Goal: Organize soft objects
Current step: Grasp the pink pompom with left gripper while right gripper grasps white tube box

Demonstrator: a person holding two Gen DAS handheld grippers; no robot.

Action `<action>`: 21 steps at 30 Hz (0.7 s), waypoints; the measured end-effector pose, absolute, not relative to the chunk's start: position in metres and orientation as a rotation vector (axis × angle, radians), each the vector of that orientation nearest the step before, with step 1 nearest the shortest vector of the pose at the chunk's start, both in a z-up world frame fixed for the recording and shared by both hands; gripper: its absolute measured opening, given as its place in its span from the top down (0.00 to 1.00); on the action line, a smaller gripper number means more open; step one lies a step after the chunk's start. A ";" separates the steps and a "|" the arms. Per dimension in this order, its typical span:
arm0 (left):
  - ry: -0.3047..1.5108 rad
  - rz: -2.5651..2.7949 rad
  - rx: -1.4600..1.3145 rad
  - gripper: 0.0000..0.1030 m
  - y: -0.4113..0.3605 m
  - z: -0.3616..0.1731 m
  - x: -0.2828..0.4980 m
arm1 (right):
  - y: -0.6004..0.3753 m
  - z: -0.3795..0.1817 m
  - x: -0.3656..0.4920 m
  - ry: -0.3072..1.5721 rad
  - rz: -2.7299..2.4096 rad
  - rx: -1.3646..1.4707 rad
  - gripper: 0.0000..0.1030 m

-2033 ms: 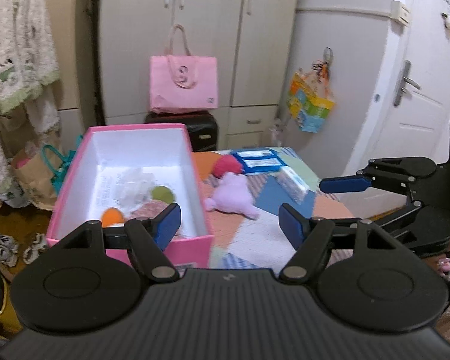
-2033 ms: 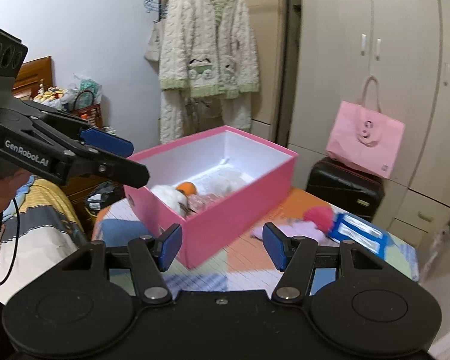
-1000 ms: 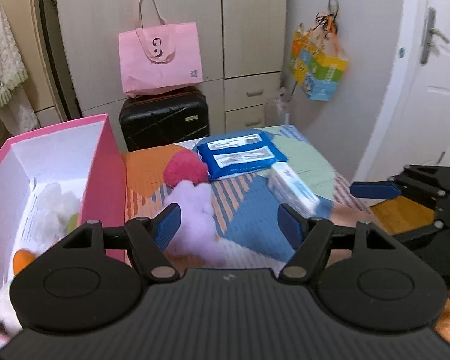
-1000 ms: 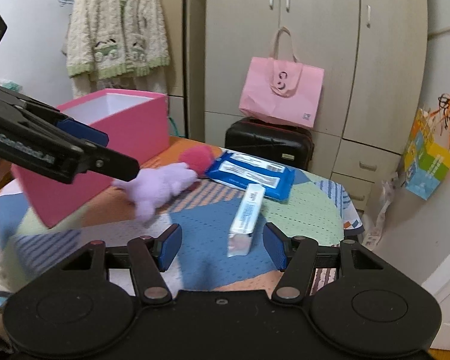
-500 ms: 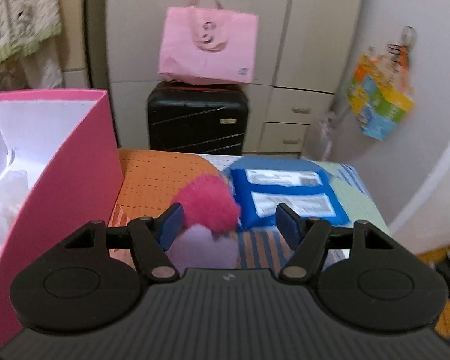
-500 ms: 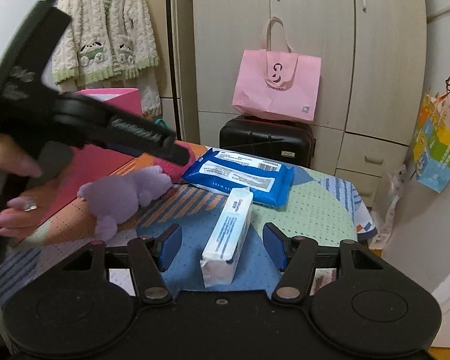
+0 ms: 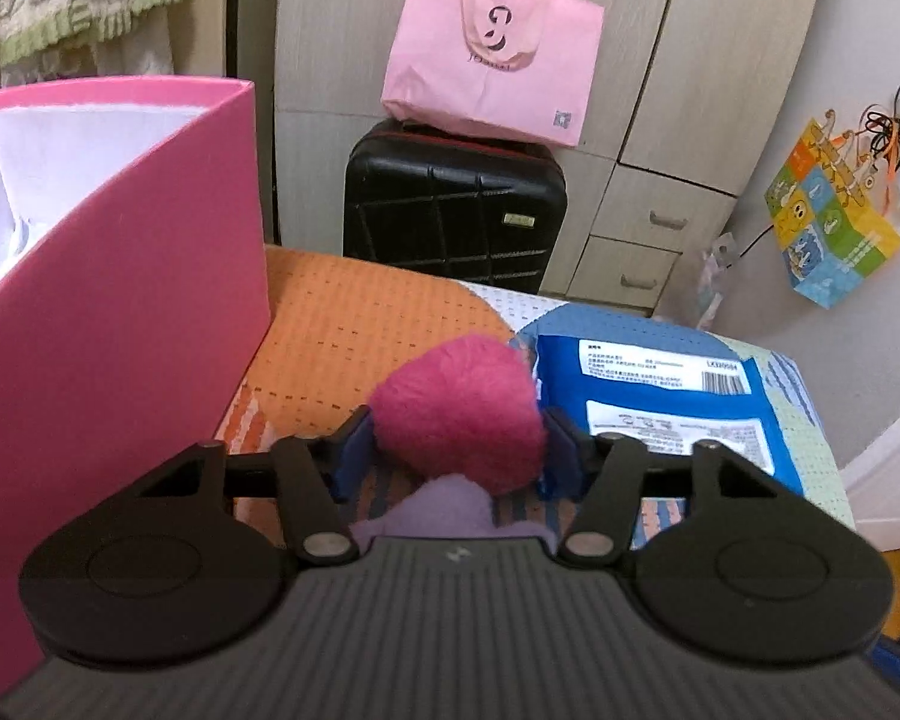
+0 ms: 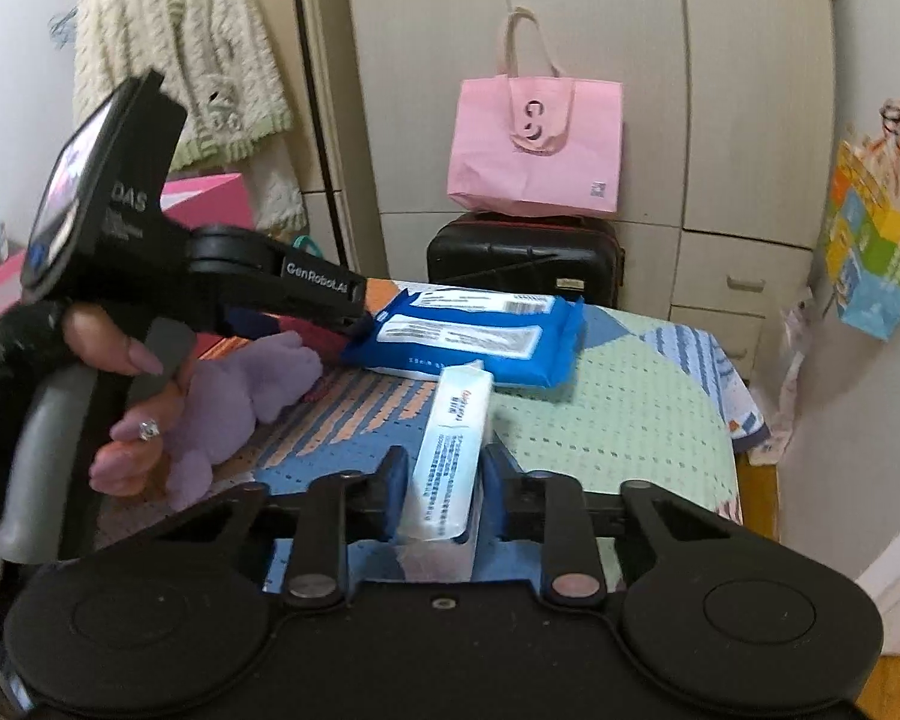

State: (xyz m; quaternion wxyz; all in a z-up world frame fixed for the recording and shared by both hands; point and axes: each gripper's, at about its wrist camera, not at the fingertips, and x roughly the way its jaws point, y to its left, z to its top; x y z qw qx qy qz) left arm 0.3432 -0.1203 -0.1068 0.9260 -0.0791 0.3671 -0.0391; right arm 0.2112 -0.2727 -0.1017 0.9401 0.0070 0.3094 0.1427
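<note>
With your left tool (image 7: pixel 456 450) pinching the pink pompom (image 7: pixel 457 414) and right tool (image 8: pixel 441 495) gripping the tissue pack (image 8: pixel 450 462), lift both gently, clearing the pink box (image 7: pixel 120 300) wall.

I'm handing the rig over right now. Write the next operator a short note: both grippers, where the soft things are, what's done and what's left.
Left gripper: jaws closed around the pink pompom of the purple plush toy, which lies on the table.
Right gripper: jaws pressed on the white tissue pack, which rests on the patchwork tablecloth.
The blue wipes pack lies flat behind them, untouched.
The pink box stands open to the left; its contents are hidden here.
Left: move plush, tissue pack and probably the wipes into the box.
</note>
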 end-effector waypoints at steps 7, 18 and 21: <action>0.713 -0.096 -0.125 0.53 -0.126 -0.107 0.338 | -0.275 -0.107 0.199 0.637 0.254 0.075 0.76; 0.617 -0.124 -0.116 0.54 -0.126 -0.089 0.309 | -0.273 -0.108 0.197 0.615 0.238 0.089 0.77; 0.594 -0.133 -0.110 0.54 -0.126 -0.083 0.295 | -0.271 -0.107 0.194 0.611 0.235 0.098 0.77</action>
